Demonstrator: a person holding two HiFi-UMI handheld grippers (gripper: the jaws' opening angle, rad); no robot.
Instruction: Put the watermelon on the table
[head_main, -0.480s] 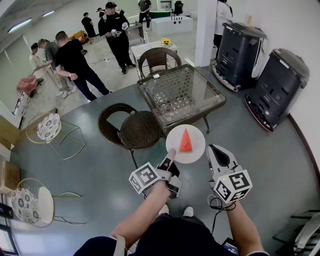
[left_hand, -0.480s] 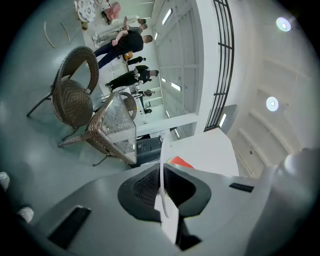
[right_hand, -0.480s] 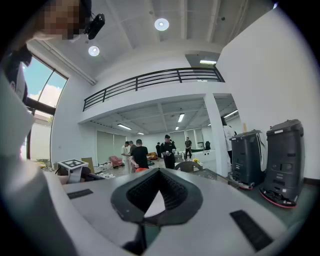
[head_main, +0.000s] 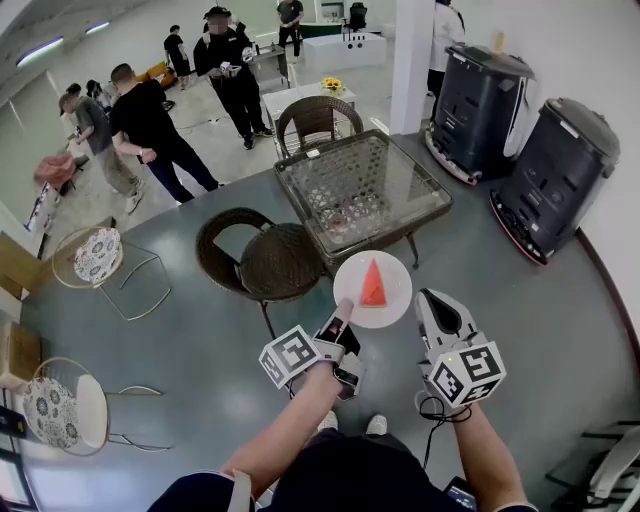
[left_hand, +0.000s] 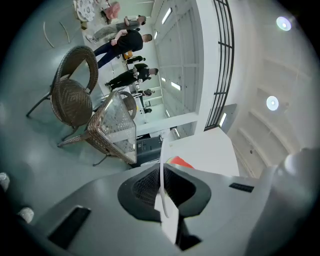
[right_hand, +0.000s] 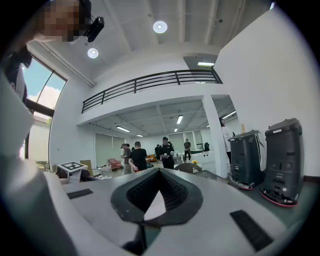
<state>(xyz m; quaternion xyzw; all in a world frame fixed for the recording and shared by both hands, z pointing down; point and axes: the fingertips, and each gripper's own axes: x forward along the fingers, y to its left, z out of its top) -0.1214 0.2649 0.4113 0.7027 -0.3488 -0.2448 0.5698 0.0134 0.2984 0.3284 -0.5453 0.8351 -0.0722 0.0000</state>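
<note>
A red watermelon slice (head_main: 373, 284) lies on a white plate (head_main: 395, 272), held level above the floor just short of the glass-topped wicker table (head_main: 390, 165). My left gripper (head_main: 343, 308) is shut on the plate's near rim. In the left gripper view the plate (left_hand: 162, 170) stands edge-on between the pads, with the watermelon (left_hand: 179, 162) past them and the table (left_hand: 117, 125) to the left. My right gripper (head_main: 432, 300) hangs to the right of the plate, apart from it. Its jaws are shut with nothing between them (right_hand: 156, 200).
A brown wicker chair (head_main: 270, 258) stands at the table's near left corner, another (head_main: 315, 118) behind the table. Two black machines (head_main: 480, 105) (head_main: 560, 175) line the right wall by a white pillar (head_main: 410, 60). Several people (head_main: 150, 130) stand at the back left. A wire chair (head_main: 98, 255) is at left.
The plate and both grippers keep about the same place. A person at the back left has stepped a little to the right.
</note>
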